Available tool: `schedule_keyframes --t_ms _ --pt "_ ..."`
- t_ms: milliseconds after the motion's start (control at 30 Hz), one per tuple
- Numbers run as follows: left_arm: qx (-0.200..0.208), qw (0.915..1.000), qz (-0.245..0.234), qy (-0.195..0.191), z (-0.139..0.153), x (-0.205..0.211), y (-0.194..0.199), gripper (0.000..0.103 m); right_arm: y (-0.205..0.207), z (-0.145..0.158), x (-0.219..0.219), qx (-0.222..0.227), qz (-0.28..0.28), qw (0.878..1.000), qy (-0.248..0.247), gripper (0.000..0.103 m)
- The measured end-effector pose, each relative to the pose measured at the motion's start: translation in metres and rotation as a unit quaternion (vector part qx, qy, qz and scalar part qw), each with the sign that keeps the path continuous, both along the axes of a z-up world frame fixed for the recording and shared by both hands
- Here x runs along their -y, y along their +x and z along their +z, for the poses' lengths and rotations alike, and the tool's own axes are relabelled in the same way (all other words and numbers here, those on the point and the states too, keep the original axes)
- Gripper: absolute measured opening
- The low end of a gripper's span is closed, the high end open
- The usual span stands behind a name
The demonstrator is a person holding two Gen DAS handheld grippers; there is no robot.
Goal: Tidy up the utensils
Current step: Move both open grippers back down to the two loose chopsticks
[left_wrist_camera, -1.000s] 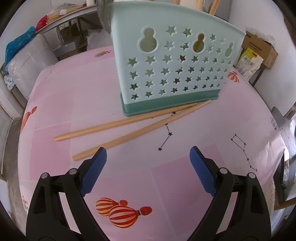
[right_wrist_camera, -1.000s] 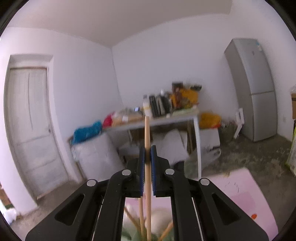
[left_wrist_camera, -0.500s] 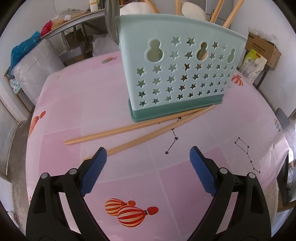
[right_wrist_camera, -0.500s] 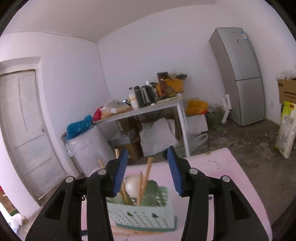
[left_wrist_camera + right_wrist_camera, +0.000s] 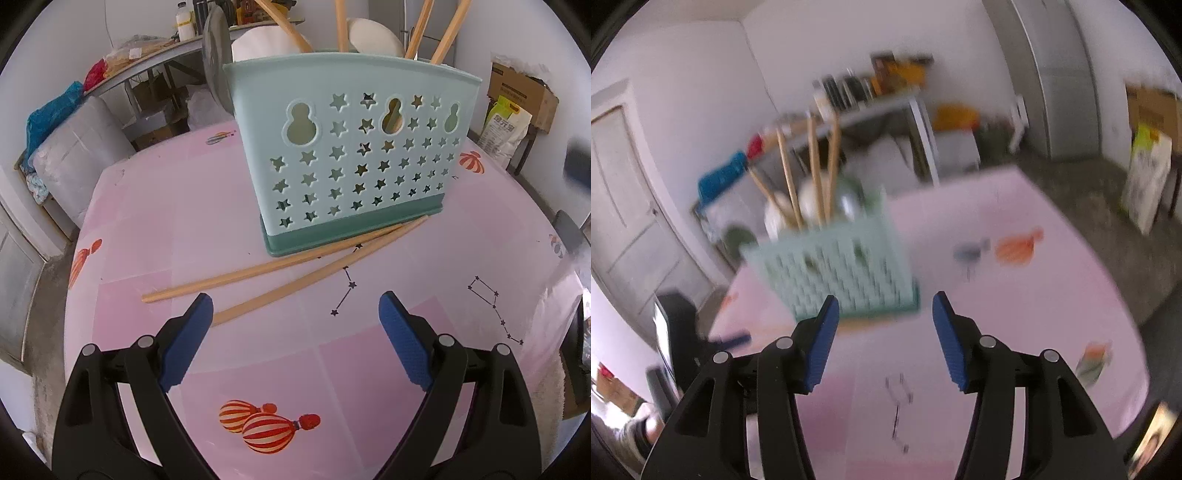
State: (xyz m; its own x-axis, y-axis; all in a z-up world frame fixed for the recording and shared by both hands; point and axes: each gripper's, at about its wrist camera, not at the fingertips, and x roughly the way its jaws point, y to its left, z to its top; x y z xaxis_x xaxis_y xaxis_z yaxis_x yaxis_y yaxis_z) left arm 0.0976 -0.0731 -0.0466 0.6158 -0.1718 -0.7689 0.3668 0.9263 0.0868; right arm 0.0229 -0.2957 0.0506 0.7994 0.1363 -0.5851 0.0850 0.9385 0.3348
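Underneath, pink balloon-print tablecloth (image 5: 229, 206); behind, cluttered shelf (image 5: 155, 55), grey fridge (image 5: 1060, 74).

We cannot read any words or numbers here. The yellow and green plastic bag (image 5: 504, 127) leaning by the wall has a row of dark marks across its front that look like writing, but they are too small for us to make out. The brown cardboard box (image 5: 524, 92) behind it shows a pale sticker, and we cannot read that either. In the right wrist view everything is blurry, so the same bag (image 5: 1147, 184) shows only smudges.
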Motion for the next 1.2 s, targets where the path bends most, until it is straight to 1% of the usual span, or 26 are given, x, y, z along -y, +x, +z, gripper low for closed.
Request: schedule_keyframes --t_ms 33,167,333,500,533,567,633,700,767,833,867,933,967,1000,1067,1200 --pt "0.001 1.0000 0.000 0.001 0.000 0.000 0.000 0.087 -0.001 -0.013 -0.001 -0.019 -0.006 1.000 0.008 0.052" --pt "0.006 1.0000 -0.002 0.002 0.001 0.000 0.000 0.087 -0.001 -0.045 -0.005 -0.066 -0.020 0.997 0.026 0.052" --pt "0.010 0.9999 -0.003 0.010 -0.001 0.002 0.002 0.087 0.002 -0.061 -0.008 -0.089 -0.027 0.994 0.048 0.052" --pt "0.017 0.9998 -0.006 0.010 -0.002 0.001 0.003 0.087 0.000 -0.062 -0.007 -0.092 -0.029 0.994 0.057 0.052" --pt "0.026 0.9995 -0.013 0.009 0.000 0.001 0.003 0.087 -0.001 -0.063 -0.007 -0.092 -0.031 0.994 0.059 0.052" --pt "0.044 0.9987 -0.024 0.002 0.003 -0.001 0.002 0.087 -0.002 -0.064 -0.005 -0.092 -0.033 0.993 0.061 0.052" --pt "0.072 0.9960 -0.050 -0.019 0.009 -0.011 0.002 0.087 -0.004 -0.067 -0.004 -0.095 -0.039 0.992 0.071 0.052" --pt "0.080 0.9930 -0.079 -0.036 0.013 -0.024 0.008 0.087 -0.007 -0.071 -0.003 -0.100 -0.044 0.990 0.084 0.052" --pt "0.072 0.9903 -0.108 -0.049 0.011 -0.037 0.020 0.087 -0.010 -0.075 -0.004 -0.103 -0.047 0.989 0.099 0.052" --pt "0.051 0.9881 -0.137 -0.047 0.004 -0.041 0.032 0.080 -0.012 -0.076 -0.005 -0.102 -0.049 0.988 0.102 0.052" --pt "0.046 0.9863 -0.154 -0.039 0.000 -0.040 0.035 0.079 -0.013 -0.077 -0.006 -0.101 -0.050 0.988 0.105 0.052" --pt "0.033 0.9825 -0.183 -0.011 -0.010 -0.033 0.038 0.077 -0.014 -0.077 -0.006 -0.099 -0.051 0.988 0.110 0.052" --pt "0.020 0.9801 -0.197 0.004 -0.016 -0.029 0.040 0.072 -0.015 -0.076 -0.006 -0.096 -0.052 0.988 0.112 0.052" --pt "0.009 0.9785 -0.206 0.012 -0.021 -0.026 0.041 0.067 -0.017 -0.076 -0.006 -0.094 -0.053 0.988 0.113 0.052" --pt "0.002 0.9773 -0.210 0.026 -0.025 -0.023 0.043 0.062 -0.020 -0.076 -0.006 -0.091 -0.054 0.987 0.119 0.052" --pt "0.008 0.9744 -0.224 0.022 -0.020 -0.024 0.043 0.062 -0.023 -0.078 -0.006 -0.090 -0.052 0.986 0.128 0.052"
